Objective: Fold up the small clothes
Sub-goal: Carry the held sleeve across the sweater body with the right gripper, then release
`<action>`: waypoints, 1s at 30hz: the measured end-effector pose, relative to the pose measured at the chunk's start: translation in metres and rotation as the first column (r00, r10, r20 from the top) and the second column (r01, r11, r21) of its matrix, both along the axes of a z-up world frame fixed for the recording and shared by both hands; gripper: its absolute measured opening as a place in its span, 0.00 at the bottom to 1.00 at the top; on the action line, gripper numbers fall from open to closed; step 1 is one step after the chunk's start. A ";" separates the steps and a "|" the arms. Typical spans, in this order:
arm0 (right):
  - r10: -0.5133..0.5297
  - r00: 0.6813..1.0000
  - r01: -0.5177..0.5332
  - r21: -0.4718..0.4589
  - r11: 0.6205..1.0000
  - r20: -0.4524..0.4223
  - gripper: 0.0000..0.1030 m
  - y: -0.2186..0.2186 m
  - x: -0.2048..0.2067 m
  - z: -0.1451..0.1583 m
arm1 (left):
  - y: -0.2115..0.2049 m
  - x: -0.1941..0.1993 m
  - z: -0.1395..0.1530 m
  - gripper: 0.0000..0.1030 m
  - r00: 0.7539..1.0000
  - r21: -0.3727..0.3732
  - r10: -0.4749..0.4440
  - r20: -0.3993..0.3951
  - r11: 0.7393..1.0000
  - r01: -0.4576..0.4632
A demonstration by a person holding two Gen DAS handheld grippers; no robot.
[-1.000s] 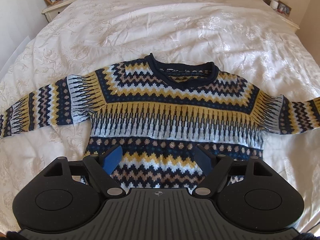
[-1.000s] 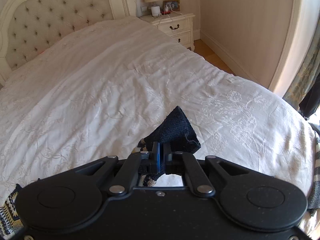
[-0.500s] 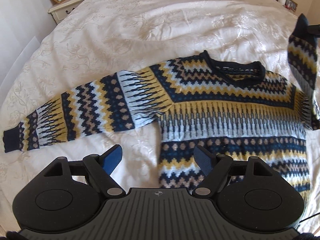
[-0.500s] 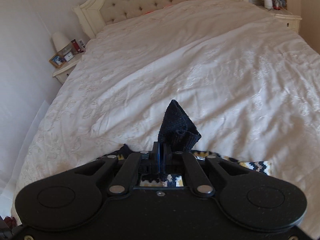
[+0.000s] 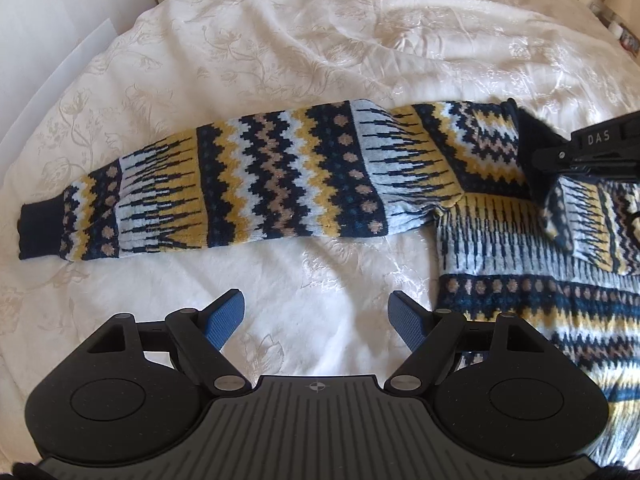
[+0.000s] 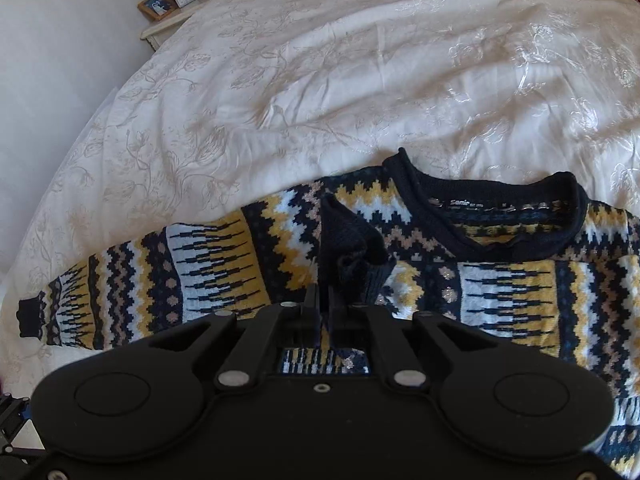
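A bed (image 6: 400, 80) covered by a cream bedspread (image 5: 280, 40) with a pale floral pattern carried everything. On it lay 1 knitted sweater (image 6: 500, 280), patterned in navy, yellow, white and tan zigzag bands, front up with its navy collar (image 6: 480, 216) toward the far end. 1 sleeve (image 5: 240, 184) stretched flat across the bedspread, its dark cuff (image 5: 40, 226) at the outer end.

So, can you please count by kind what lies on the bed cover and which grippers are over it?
Sweater: 1
Grippers: 2, namely the left gripper, open and empty, and the right gripper, whose jaws have just been opening a little with the sweater's dark cuff between them
Total: 3
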State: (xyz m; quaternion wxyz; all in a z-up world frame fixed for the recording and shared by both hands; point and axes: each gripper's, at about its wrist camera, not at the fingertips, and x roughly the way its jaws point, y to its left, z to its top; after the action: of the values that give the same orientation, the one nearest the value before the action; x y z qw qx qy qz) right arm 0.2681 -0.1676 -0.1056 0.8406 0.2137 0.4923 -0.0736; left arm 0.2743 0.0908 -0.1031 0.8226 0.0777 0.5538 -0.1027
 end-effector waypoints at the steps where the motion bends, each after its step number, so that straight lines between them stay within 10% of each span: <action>1: 0.031 0.999 -0.031 0.025 0.999 0.016 0.19 0.006 0.001 -0.002 | 0.004 0.002 -0.002 0.76 1.000 -0.022 0.017 -0.007 1.000 -0.017; 5: 0.106 0.990 -0.113 0.080 0.990 0.089 0.68 0.016 -0.006 -0.002 | 0.012 0.008 -0.007 0.76 0.998 -0.030 0.056 0.006 0.998 -0.056; 14: -0.150 0.988 0.151 -0.056 0.987 0.023 0.69 -0.081 -0.065 -0.015 | 0.031 0.024 -0.011 0.76 0.994 0.007 0.101 0.050 0.995 -0.102; 22: -0.518 0.854 0.496 -0.214 0.841 -0.057 0.69 -0.206 -0.143 -0.031 | 0.044 0.032 -0.018 0.76 0.988 0.030 0.150 0.039 0.988 -0.151; 30: -0.393 0.900 0.341 -0.259 0.904 -0.189 0.68 -0.215 -0.136 -0.063 | 0.027 0.031 -0.022 0.76 0.992 0.044 0.126 0.021 0.991 -0.127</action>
State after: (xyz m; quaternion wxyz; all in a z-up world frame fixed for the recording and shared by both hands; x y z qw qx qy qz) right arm 0.1320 -0.3823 -0.1687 0.7649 0.1989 0.5282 -0.3103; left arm 0.3049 0.1182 -0.1248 0.8305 0.0621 0.5523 -0.0371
